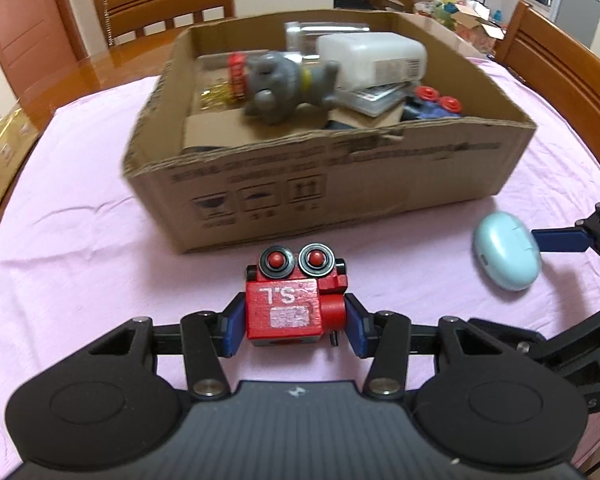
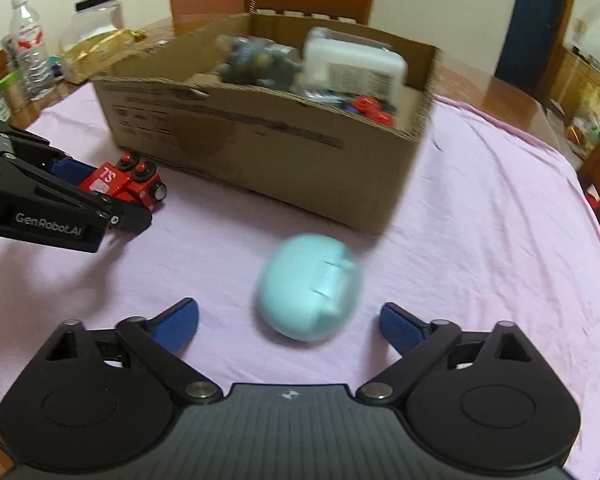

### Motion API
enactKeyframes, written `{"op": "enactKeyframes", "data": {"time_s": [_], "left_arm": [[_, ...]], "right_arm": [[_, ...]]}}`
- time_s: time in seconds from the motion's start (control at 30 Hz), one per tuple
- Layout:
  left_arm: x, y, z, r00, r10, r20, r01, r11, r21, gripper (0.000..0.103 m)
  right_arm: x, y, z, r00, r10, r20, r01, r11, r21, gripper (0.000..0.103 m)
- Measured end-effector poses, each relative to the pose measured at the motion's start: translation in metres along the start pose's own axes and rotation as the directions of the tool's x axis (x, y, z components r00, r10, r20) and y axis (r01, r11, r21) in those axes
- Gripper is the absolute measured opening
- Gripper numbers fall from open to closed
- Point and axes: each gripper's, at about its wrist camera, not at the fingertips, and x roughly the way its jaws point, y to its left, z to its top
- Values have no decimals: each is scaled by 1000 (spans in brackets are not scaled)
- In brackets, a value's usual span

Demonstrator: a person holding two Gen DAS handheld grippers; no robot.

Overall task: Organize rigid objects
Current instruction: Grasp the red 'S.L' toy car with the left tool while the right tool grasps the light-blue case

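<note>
My left gripper [image 1: 295, 330] is shut on a red toy train [image 1: 294, 304] marked "TS", wheels up, just in front of the cardboard box [image 1: 340, 184]. The train also shows in the right wrist view [image 2: 126, 184] between the left gripper's fingers. My right gripper [image 2: 290, 326] is open, with a light blue oval case [image 2: 309, 285] lying on the pink cloth between its blue pads [image 2: 176, 326], not touching them. The case also shows in the left wrist view [image 1: 506, 250]. The box holds a grey elephant toy [image 1: 284, 82], a white plastic container [image 1: 374, 56] and other items.
A pink tablecloth [image 1: 80, 240] covers the table. A gold bag [image 1: 0, 160] lies at the left edge. A water bottle [image 2: 28, 46] and a clear jar [image 2: 96, 20] stand behind the box's left side. Wooden chairs [image 1: 560, 64] surround the table.
</note>
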Motion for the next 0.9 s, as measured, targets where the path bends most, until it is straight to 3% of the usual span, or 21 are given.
{"op": "enactKeyframes", "data": {"time_s": [0.13,0.37,0.57,0.9], "left_arm": [[-1,6,-2,1000,1,2,0,1000,-10,49],[0,6,-2,1000,-10,10,10,1000,-7,49],[1,7,1,1000,-20,8,20,1000,8,50],[4,8,4,999,-34,0,34,999,12,49]], "right_arm": [[2,9,7,1000,3,16,-3,1000,2,89],[5,7,18,999,-10,35,9,1000,12,68],[3,3,16,999,8,37,-7,1000,-16,67],[2,-13,22,991,132,-14,-132,973,-192,65]]}}
